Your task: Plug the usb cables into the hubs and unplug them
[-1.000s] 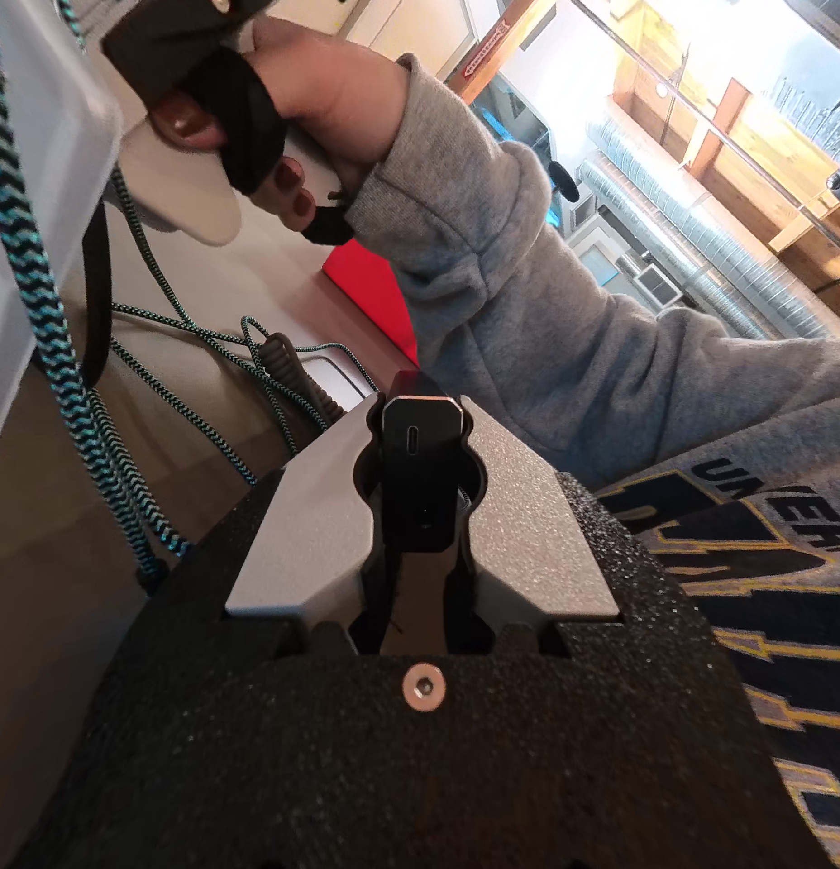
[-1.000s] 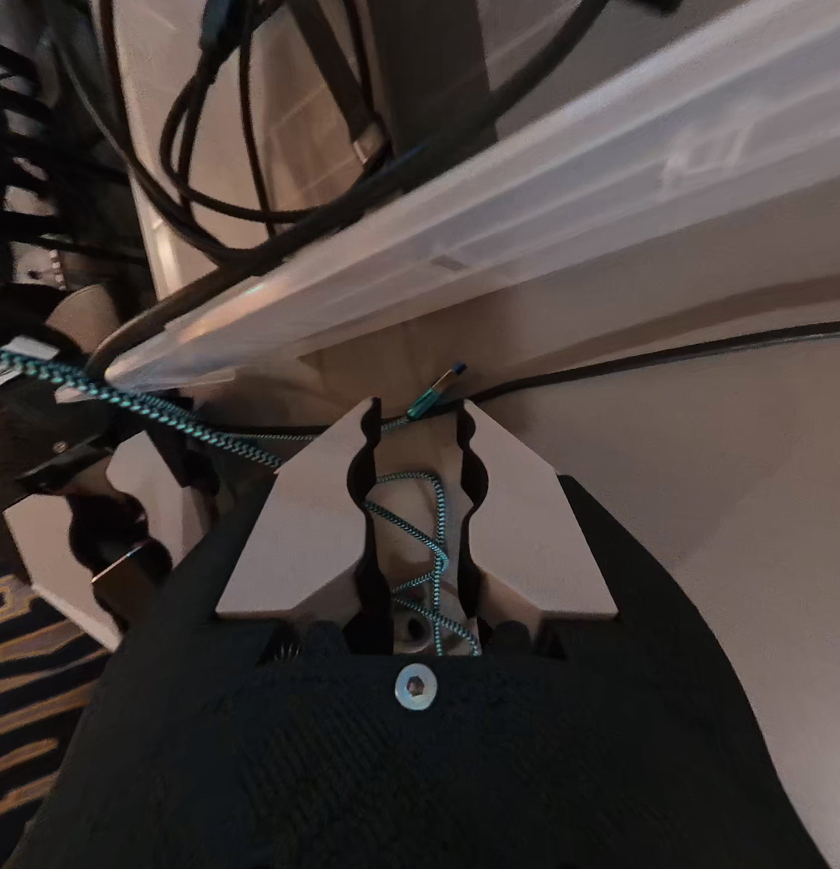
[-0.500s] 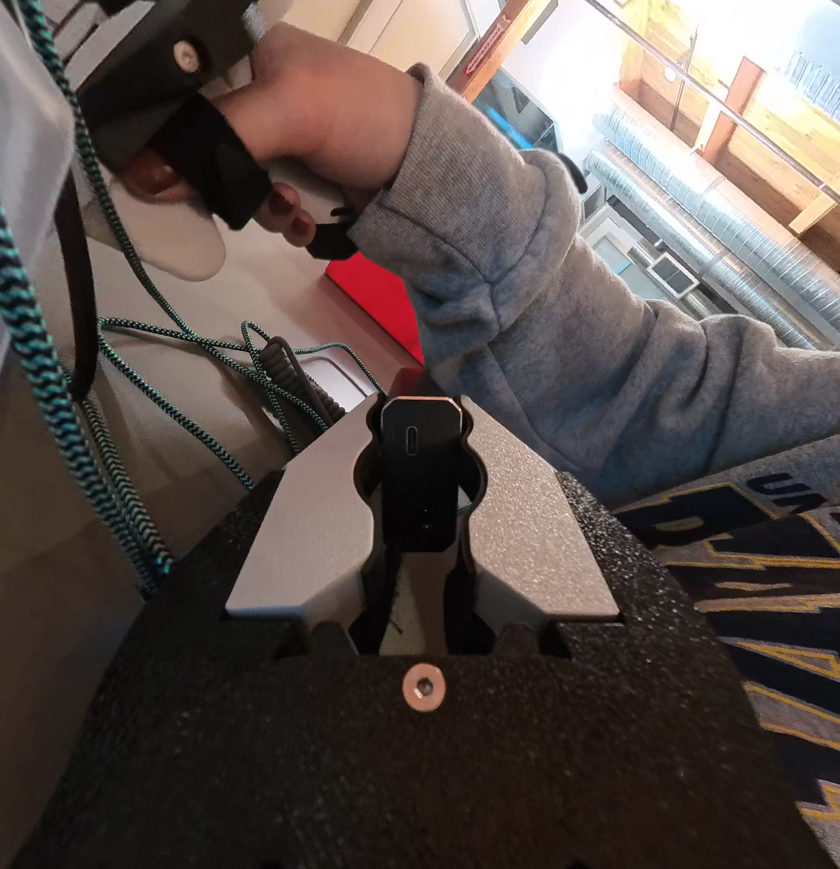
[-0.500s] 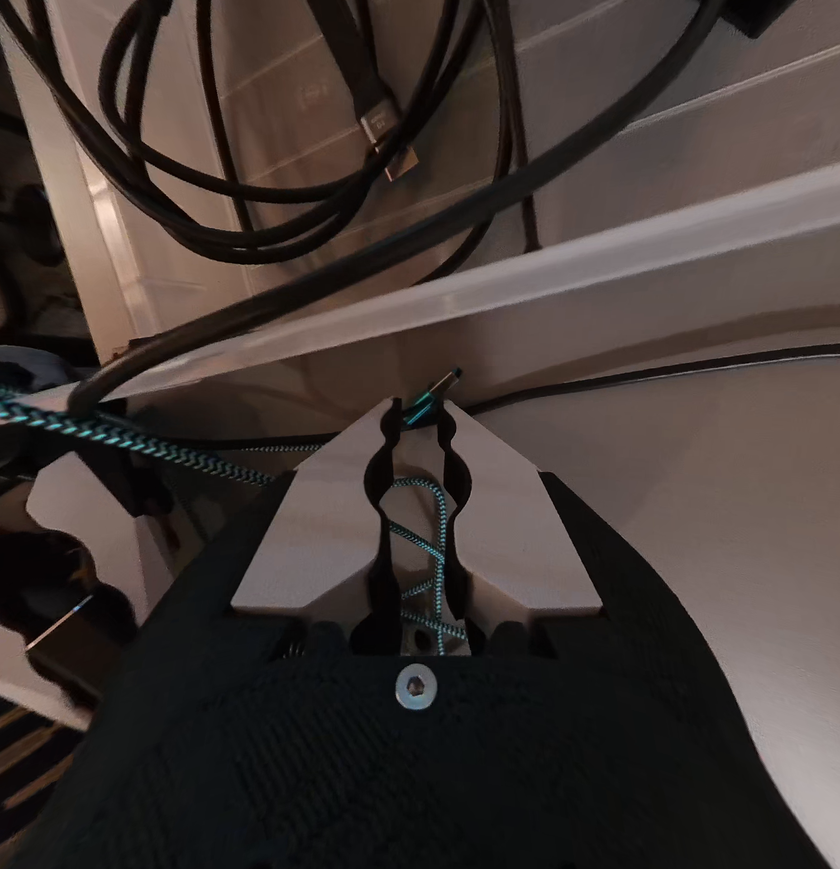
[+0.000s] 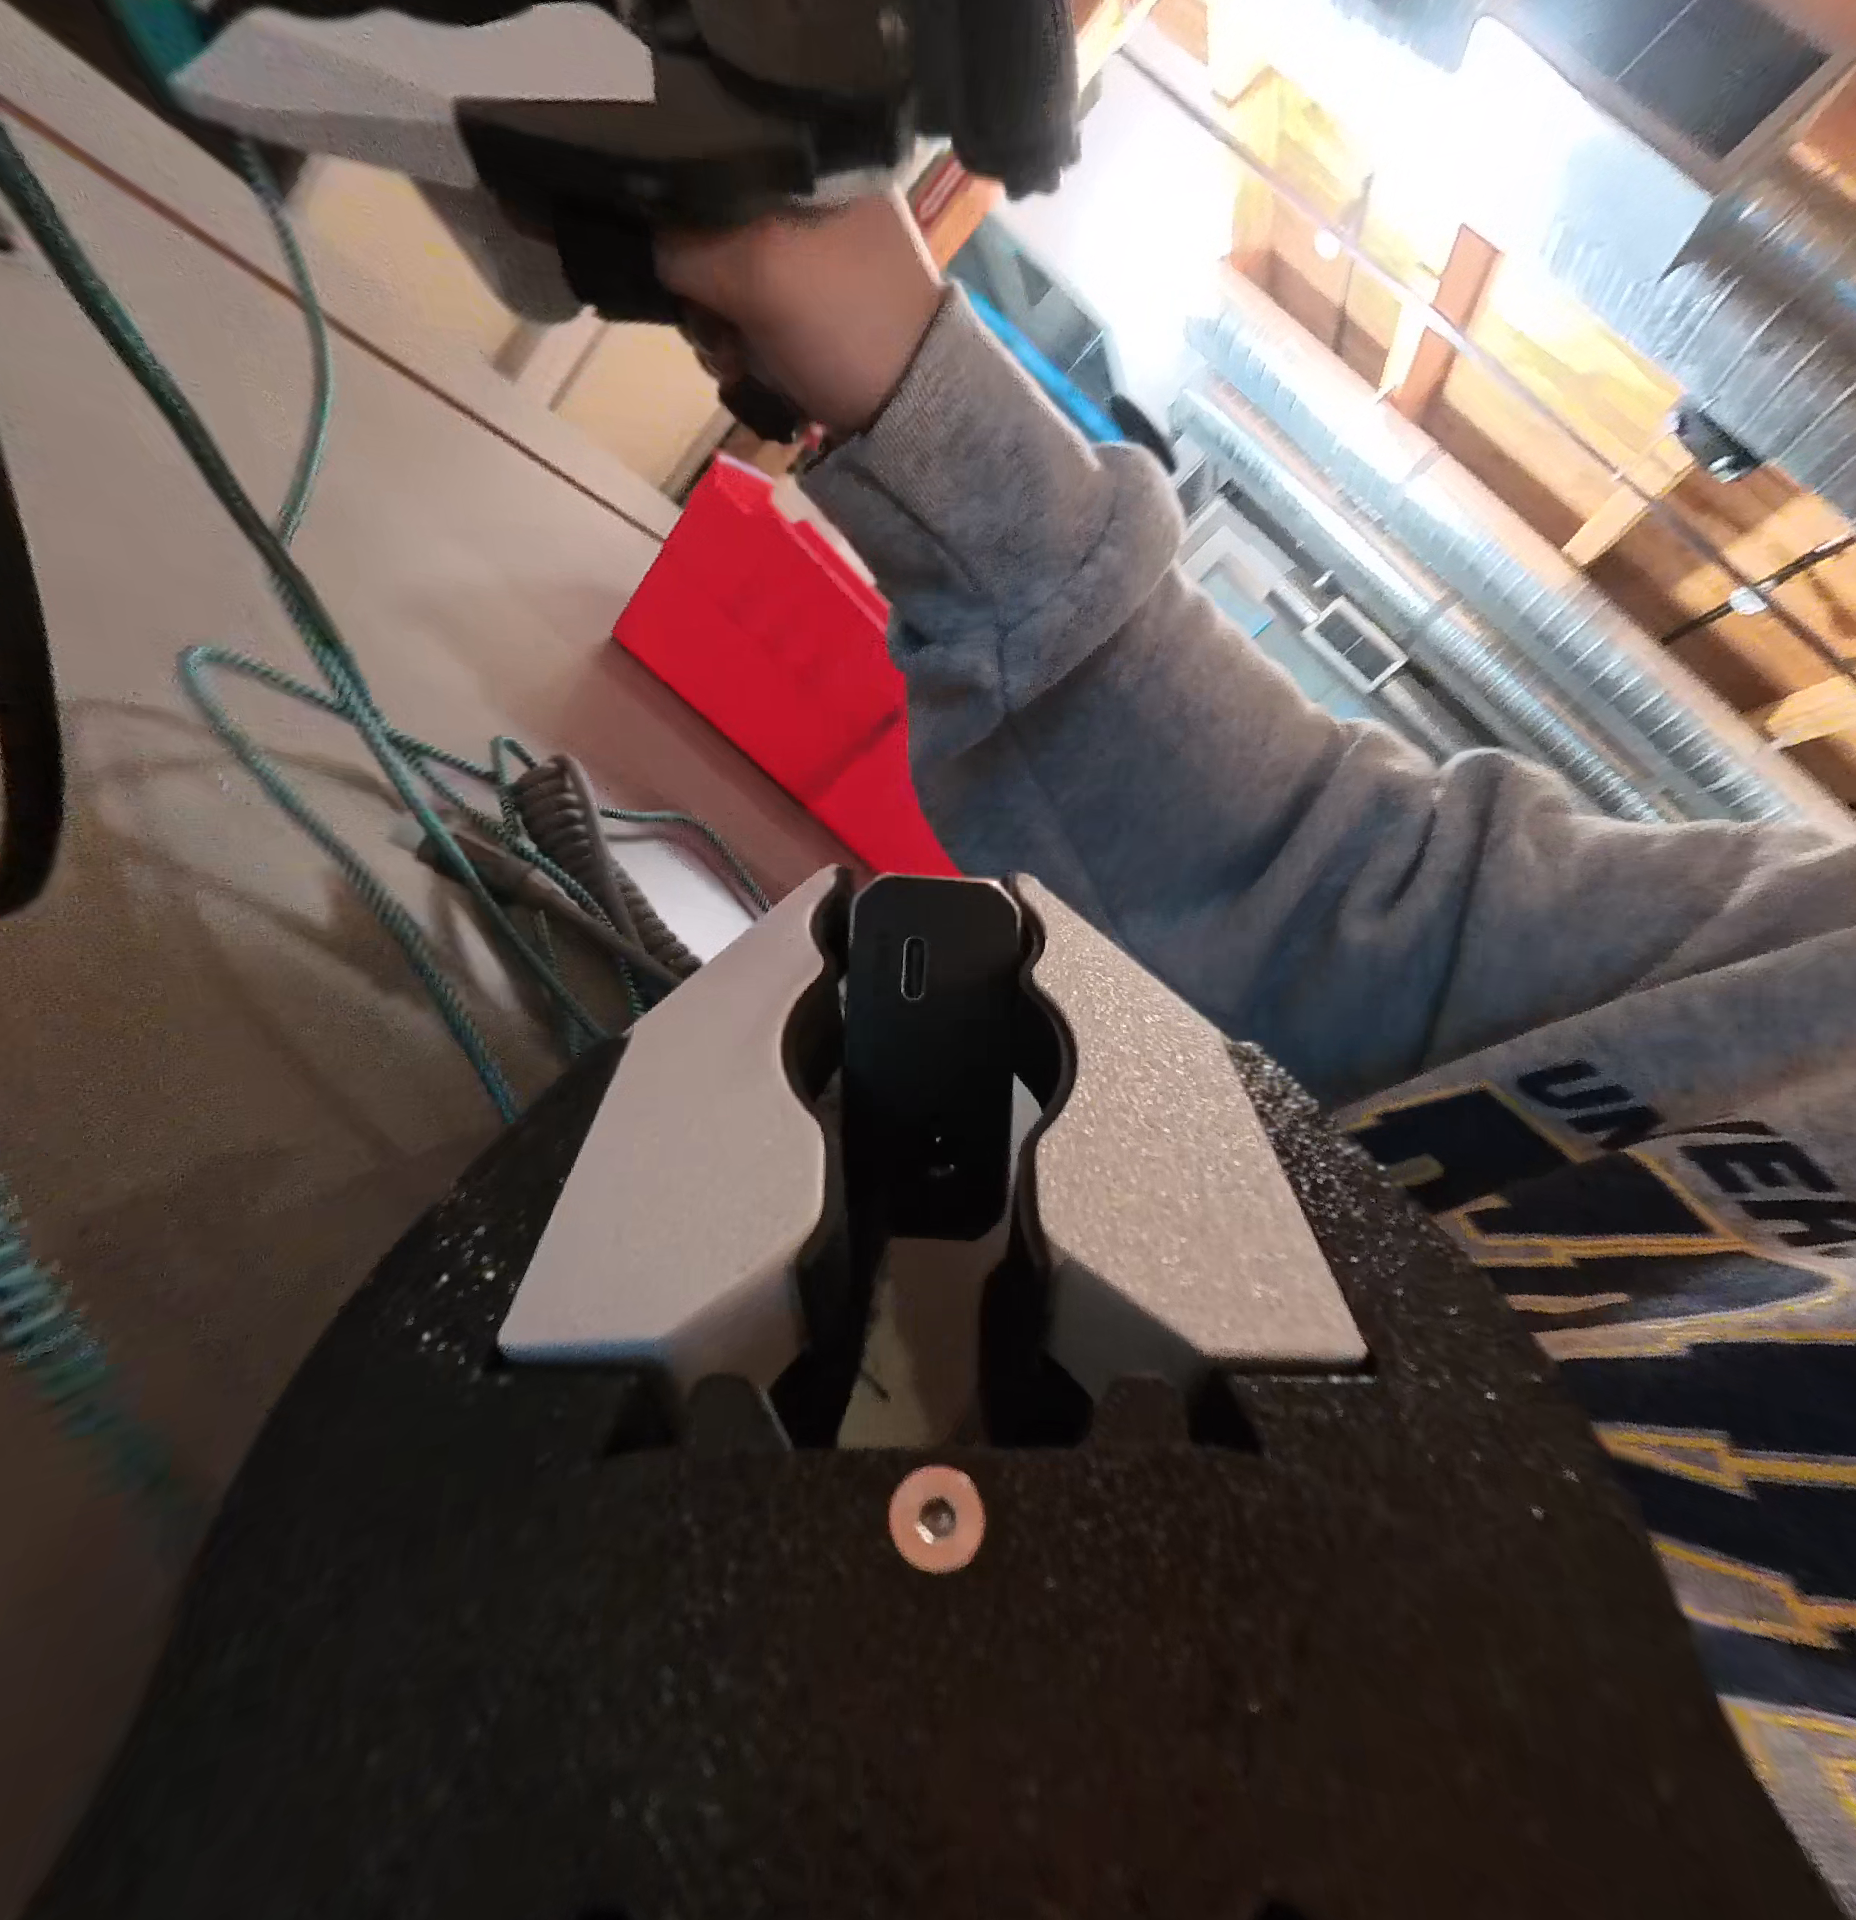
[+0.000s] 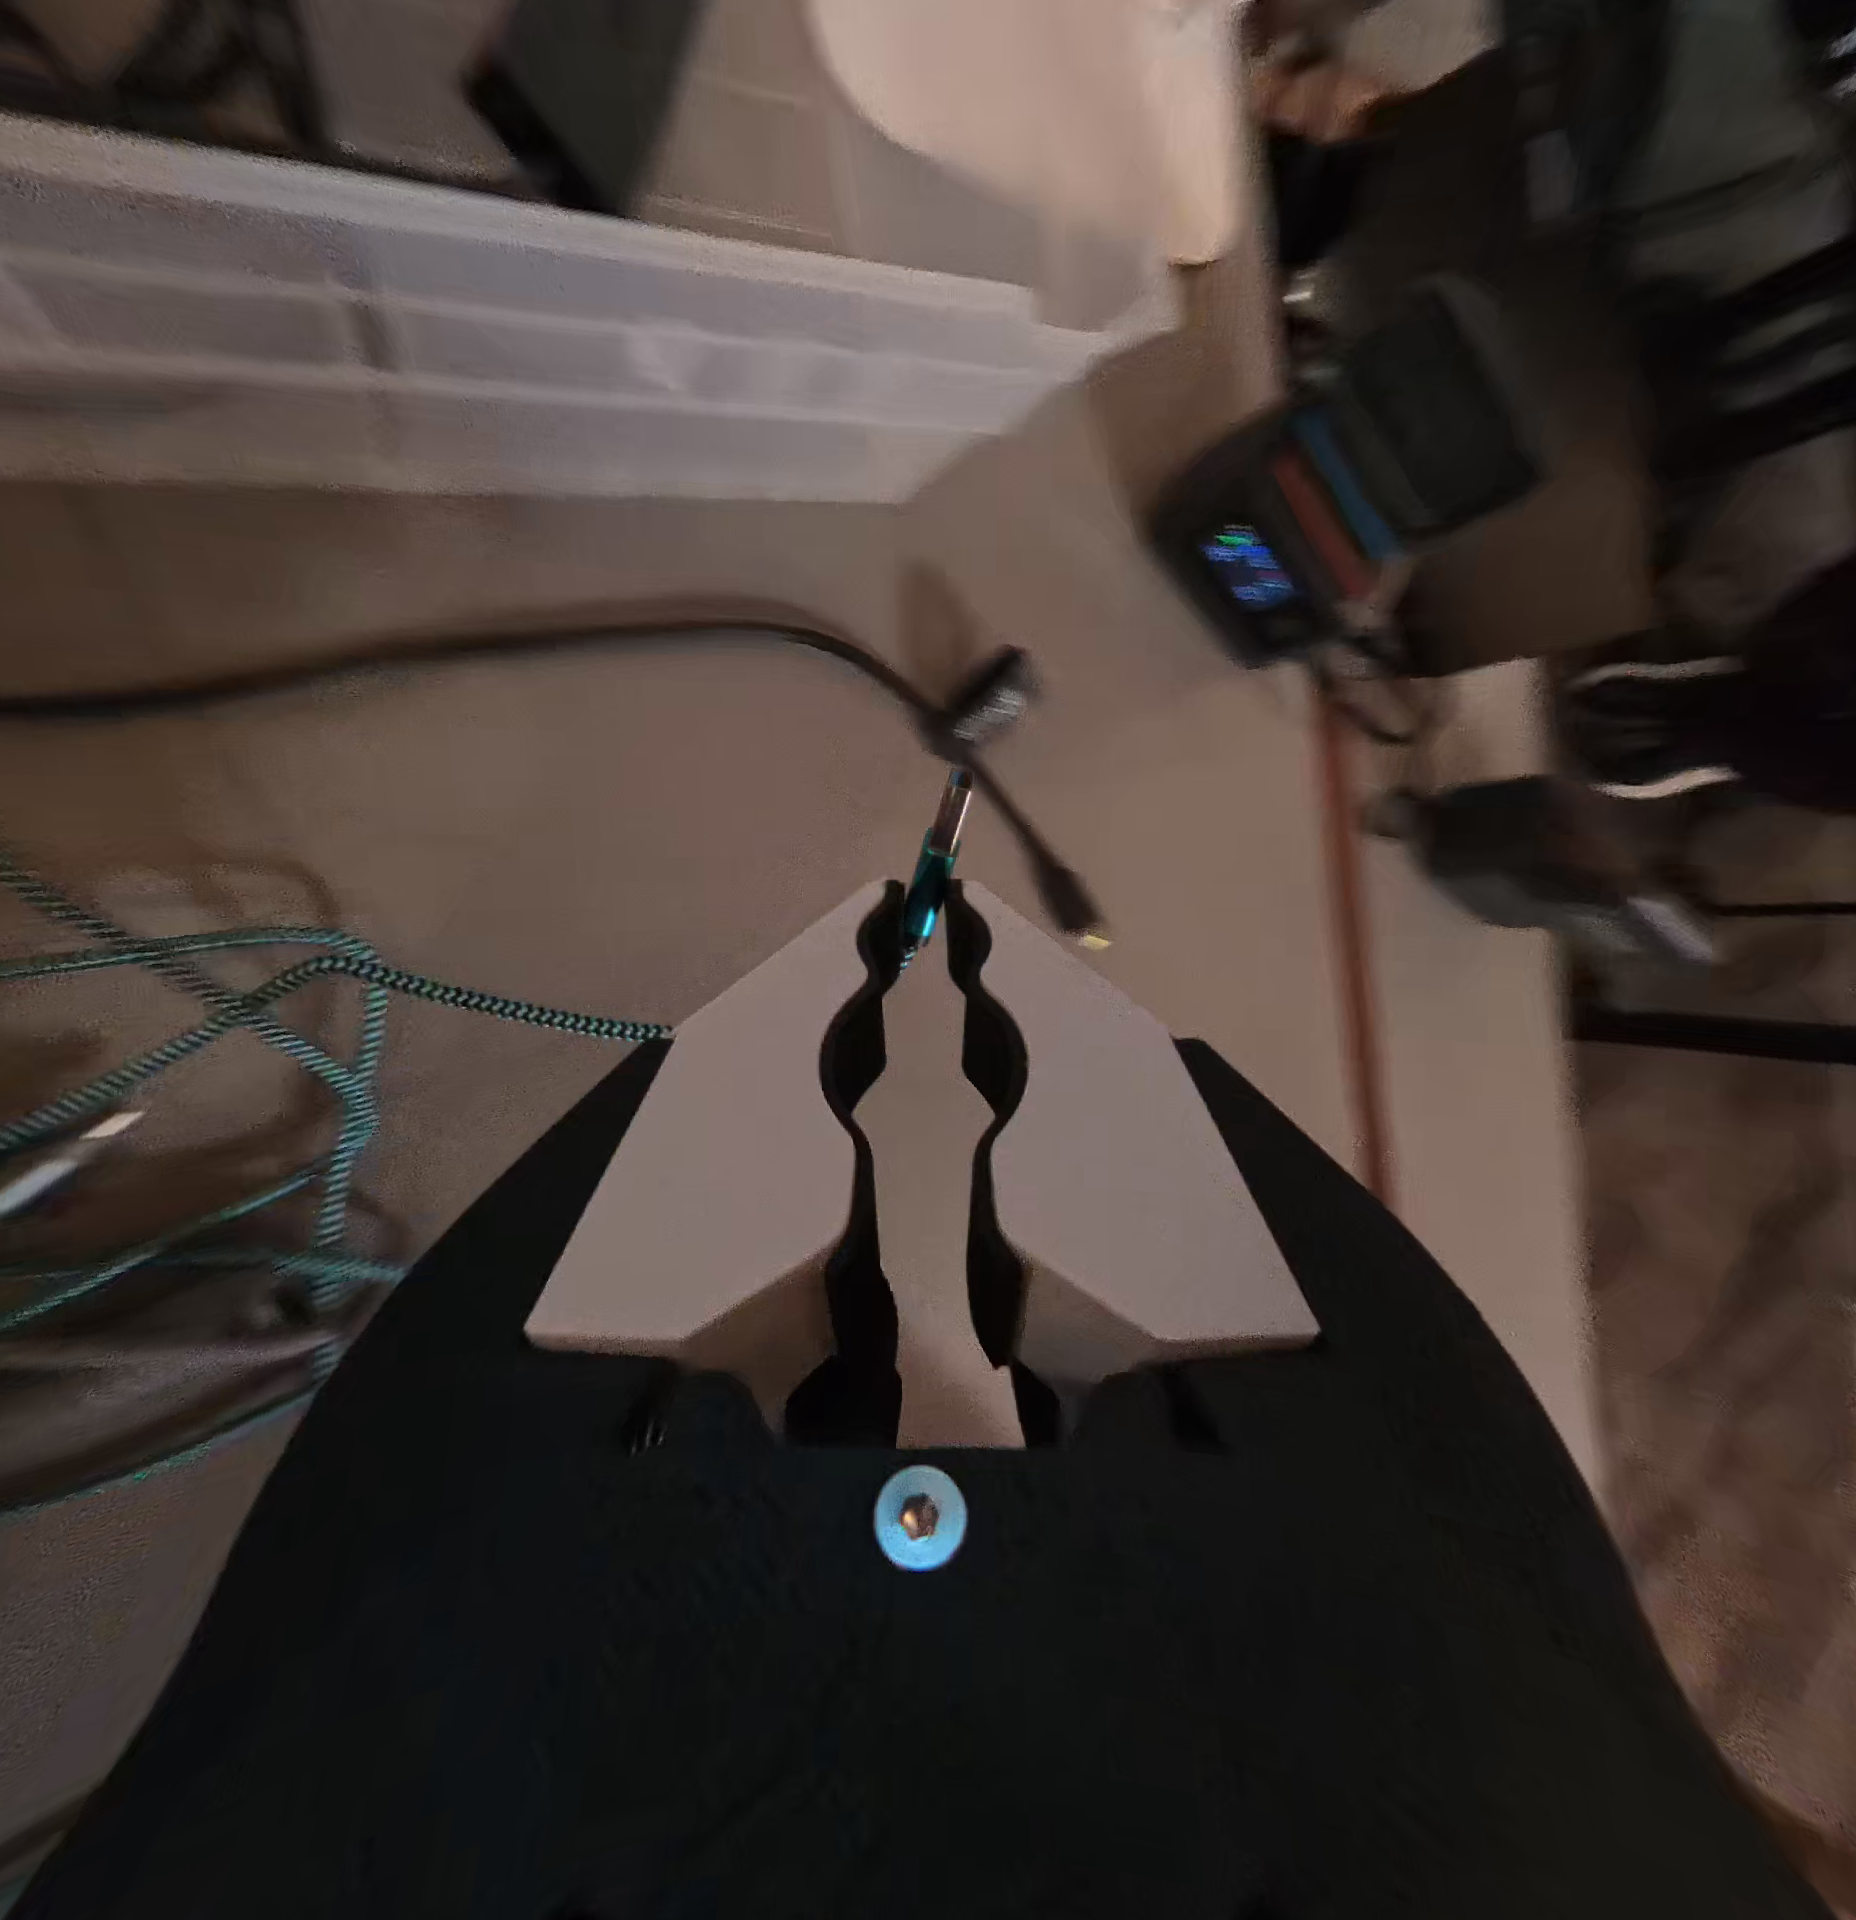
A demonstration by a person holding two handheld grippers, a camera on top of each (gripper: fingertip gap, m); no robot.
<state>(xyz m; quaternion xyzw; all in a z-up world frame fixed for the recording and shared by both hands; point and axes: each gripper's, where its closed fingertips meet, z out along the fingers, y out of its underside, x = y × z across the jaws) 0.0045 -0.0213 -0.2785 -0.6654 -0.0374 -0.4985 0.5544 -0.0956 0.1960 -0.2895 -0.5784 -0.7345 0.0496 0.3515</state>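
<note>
My left gripper (image 5: 929, 894) is shut on a black USB hub (image 5: 929, 1049), held upright between the pads with its small oval port facing the camera. My right gripper (image 6: 922, 896) is shut on the teal plug (image 6: 939, 868) of a teal-and-black braided cable (image 6: 404, 987); the plug's metal tip sticks out past the fingertips. The braided cable trails in loops on the table to the left. In the left wrist view the right gripper (image 5: 633, 135) shows at the top, held by a hand in a grey sleeve, well above the hub.
A black cable (image 6: 872, 665) with a loose plug lies on the beige table (image 6: 591, 810) just beyond the teal plug. A clear plastic bin (image 6: 436, 343) stands at the back left. A red box (image 5: 768, 665) and a coiled dark cable (image 5: 581, 831) lie on the table. Some 25 centimetres of space lies between my two pairs of fingers.
My right gripper has closed on the teal plug and swung up and to the right, away from the bin. The left gripper still holds the hub, little moved.
</note>
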